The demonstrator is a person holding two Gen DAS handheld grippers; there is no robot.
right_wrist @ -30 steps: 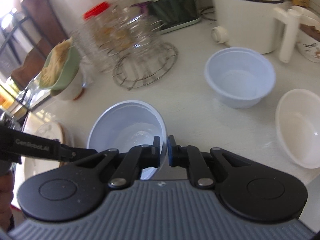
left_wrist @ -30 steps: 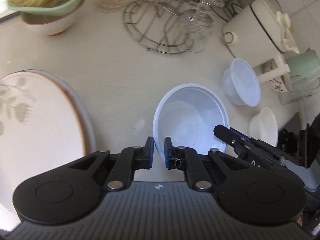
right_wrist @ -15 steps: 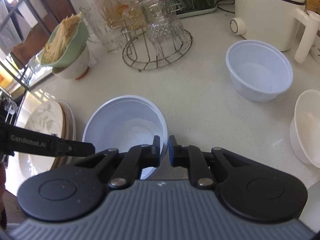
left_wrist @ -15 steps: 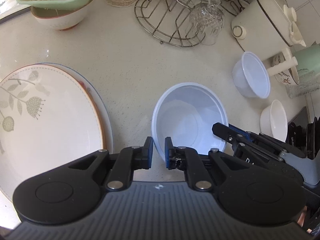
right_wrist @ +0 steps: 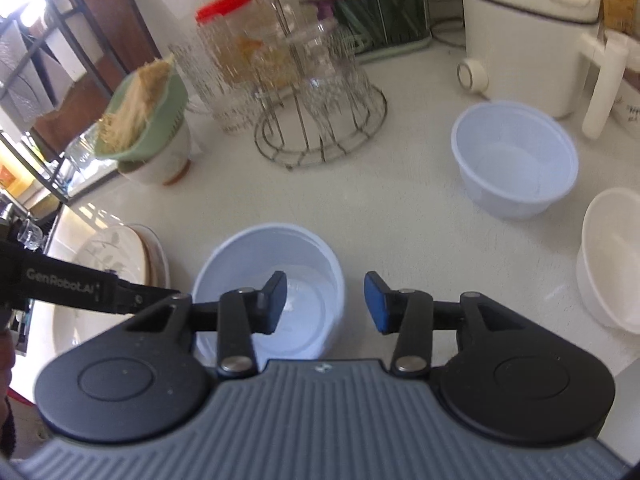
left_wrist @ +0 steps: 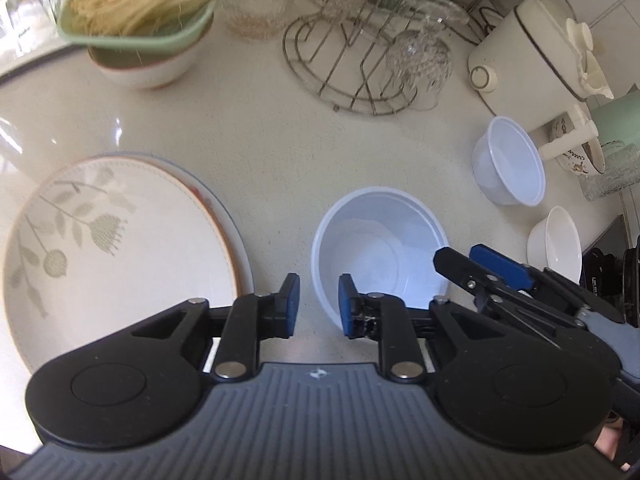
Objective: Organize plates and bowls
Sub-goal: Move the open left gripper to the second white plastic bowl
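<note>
A white plastic bowl (left_wrist: 380, 256) sits upright on the counter, just right of two stacked plates (left_wrist: 120, 248), the top one bearing a leaf pattern. A second plastic bowl (right_wrist: 516, 160) and a white ceramic bowl (right_wrist: 612, 256) stand upright farther right, close together

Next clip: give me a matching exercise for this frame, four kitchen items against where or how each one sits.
Items:
1. floral plate
2. large plastic bowl
3. green strainer
4. small white bowl

Places:
A. resting on a ceramic bowl, full of noodles
B. far right, near the counter edge
C. between both open grippers
D. top of a plate stack, left

Pairs: 1-D, 2-C, 3-A, 4-B
</note>
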